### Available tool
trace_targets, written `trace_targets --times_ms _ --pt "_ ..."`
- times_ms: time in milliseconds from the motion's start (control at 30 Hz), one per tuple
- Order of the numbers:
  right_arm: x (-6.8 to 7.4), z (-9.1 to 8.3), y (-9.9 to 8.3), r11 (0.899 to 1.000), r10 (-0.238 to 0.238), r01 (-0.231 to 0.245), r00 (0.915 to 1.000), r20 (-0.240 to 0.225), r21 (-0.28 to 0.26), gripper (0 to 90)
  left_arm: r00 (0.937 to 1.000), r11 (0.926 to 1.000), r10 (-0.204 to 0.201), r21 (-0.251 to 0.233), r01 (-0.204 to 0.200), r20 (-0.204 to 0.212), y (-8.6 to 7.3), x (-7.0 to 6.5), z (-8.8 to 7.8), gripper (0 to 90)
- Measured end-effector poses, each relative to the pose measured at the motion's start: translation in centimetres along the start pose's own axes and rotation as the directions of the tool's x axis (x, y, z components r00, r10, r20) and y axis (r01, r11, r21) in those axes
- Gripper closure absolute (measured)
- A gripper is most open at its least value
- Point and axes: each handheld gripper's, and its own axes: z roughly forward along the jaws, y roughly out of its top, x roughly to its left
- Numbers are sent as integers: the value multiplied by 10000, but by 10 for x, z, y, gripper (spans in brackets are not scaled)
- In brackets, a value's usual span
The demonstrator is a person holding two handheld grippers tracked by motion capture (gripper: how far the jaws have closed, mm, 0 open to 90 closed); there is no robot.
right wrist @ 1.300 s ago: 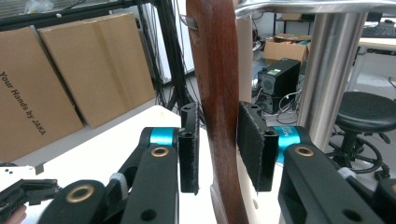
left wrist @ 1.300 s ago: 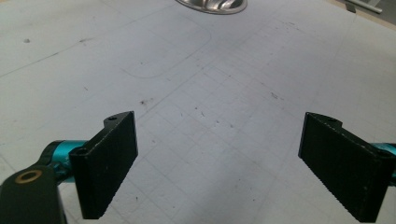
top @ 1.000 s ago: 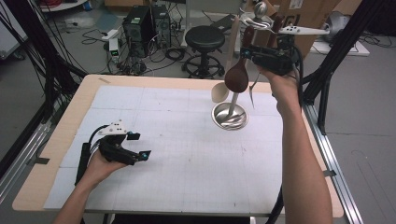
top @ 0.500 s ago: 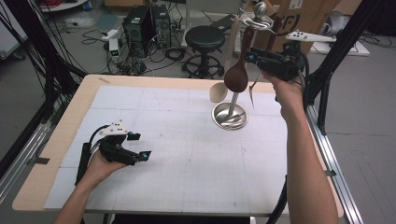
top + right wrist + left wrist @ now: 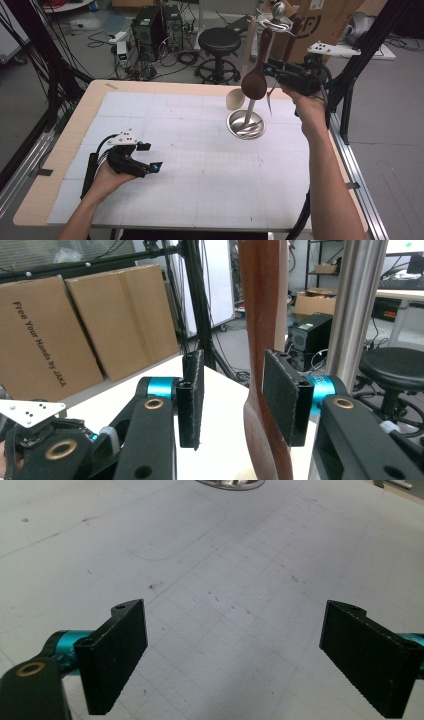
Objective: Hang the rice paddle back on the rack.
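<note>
A metal utensil stand (image 5: 248,112) rises from a round steel base (image 5: 245,125) at the table's far right. A dark brown wooden spoon (image 5: 255,82) hangs from its top, with a pale wooden spoon (image 5: 234,99) and a thin fork (image 5: 268,100) beside it. My right gripper (image 5: 272,70) is raised at the dark spoon's handle. In the right gripper view the handle (image 5: 257,315) stands between the jaws against the right one, with a gap to the left one; this gripper (image 5: 232,395) is open. My left gripper (image 5: 151,156) rests low at the near left, open (image 5: 232,650) over bare mat.
The stand's steel pole (image 5: 357,305) is close on the right in the right gripper view. The base's rim (image 5: 230,483) lies far ahead of the left gripper. A black stool (image 5: 220,37) and cardboard boxes (image 5: 75,325) stand beyond the table's far edge.
My right gripper has shifted slightly right and down beside the hanging dark spoon. The left gripper has stayed put.
</note>
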Motion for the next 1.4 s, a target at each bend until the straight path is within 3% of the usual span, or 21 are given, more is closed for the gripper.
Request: trace_targets --times_ms 767,1400 --pt "15 -2 -29 9999 -159 163 9974 -699 45 566 9999 9999 -109 118 109 67 -1 0 3 121" --pt "31 8 -56 9993 -66 104 9945 -1041 357 335 10000 9999 -83 143 82 49 -1 1 3 118"
